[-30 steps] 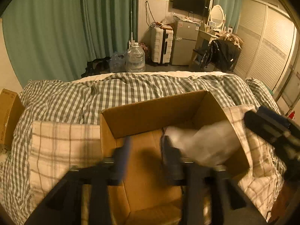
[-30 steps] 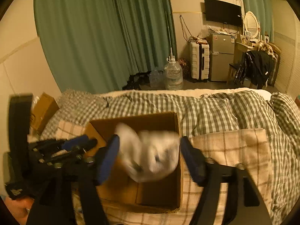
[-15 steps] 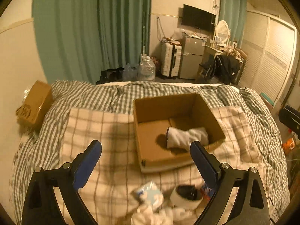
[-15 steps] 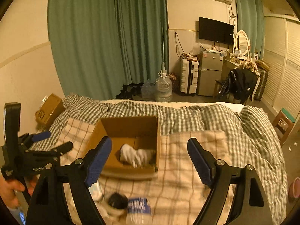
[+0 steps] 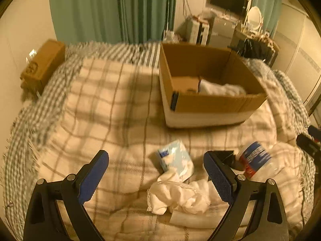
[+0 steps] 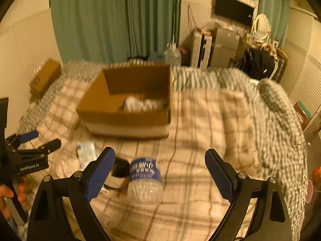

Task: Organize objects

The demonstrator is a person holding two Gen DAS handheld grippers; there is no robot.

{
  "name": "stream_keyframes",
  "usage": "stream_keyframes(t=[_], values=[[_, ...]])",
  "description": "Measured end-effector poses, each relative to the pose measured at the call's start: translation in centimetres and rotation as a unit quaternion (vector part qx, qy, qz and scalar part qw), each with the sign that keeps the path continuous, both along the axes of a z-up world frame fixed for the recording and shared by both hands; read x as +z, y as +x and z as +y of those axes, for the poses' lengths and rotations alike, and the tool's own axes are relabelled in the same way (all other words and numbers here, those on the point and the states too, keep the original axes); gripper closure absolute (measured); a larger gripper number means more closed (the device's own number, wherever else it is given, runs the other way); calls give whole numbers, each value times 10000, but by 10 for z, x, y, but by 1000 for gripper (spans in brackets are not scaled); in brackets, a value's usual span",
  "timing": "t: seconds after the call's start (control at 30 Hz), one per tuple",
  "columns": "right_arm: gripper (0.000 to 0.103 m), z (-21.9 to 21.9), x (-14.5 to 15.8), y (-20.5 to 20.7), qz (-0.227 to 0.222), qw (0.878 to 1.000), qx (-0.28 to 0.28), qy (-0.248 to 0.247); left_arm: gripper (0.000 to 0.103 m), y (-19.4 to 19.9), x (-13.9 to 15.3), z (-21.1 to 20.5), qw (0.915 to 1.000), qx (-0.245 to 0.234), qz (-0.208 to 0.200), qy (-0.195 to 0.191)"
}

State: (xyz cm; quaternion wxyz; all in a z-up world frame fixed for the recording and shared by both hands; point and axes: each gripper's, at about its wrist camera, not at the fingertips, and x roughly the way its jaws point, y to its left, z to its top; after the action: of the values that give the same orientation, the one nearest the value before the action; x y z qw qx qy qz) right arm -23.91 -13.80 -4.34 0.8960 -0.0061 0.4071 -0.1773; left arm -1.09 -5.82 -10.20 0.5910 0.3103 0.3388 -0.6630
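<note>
Now, across the bed's plaid blanket, I hold both tools spread wide and empty above the pile that remains to be sorted. At the bed's left edge a small brown box sits out of play. My left gripper hovers with its jaws released over the near edge of the blanket, where a pale blue tissue pack lies just beside a crumpled white cloth; I judge this is the next pick, since both lie between the fingers' reach. Toward the middle of the bed the open cardboard box stands as the collecting point, one white cloth bundle already lying on its floor. Right of the tissue pack, a dark round object, too blurred to name, touches a clear water bottle with a blue label, lying on its side. My right gripper, likewise unclenched and carrying nothing, is lined up over that bottle, probably to take it to the box.
</note>
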Motion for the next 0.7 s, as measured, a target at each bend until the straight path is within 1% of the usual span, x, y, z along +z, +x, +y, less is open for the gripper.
stream_keyframes(t=[0.17,0.27,0.37,0.43,0.47,0.57,0.6,0.63,0.67,0.7], values=[[12,-9,-47,13,511,9986,-63,137,5,-7,-31,-19,9992,112,-138,365],[13,-18,-71,20,766,9966,-141,253,6,-11,-49,-30,9982,101,-109,582],[15,-21,-90,24,977,9945,-142,355,7,-19,-65,-37,9967,-32,-48,813],[15,-21,-101,27,1054,9930,-54,538,11,-26,-76,-40,9950,-148,-45,987],[15,-21,-105,28,1117,9921,-30,572,14,-28,-81,-42,9940,-200,-47,1075],[16,-17,-120,33,1399,9889,-14,500,16,-34,-92,-49,9916,-314,-5,1253],[22,-17,-123,33,1441,9882,0,518,17,-36,-94,-50,9913,-342,-5,1274],[25,-17,-124,34,1479,9874,27,559,18,-38,-94,-51,9911,-379,-10,1273],[29,-17,-127,34,1520,9866,52,590,24,-40,-93,-50,9912,-436,0,1251],[36,-16,-128,34,1544,9862,77,591,34,-41,-92,-49,9913,-498,17,1218]])
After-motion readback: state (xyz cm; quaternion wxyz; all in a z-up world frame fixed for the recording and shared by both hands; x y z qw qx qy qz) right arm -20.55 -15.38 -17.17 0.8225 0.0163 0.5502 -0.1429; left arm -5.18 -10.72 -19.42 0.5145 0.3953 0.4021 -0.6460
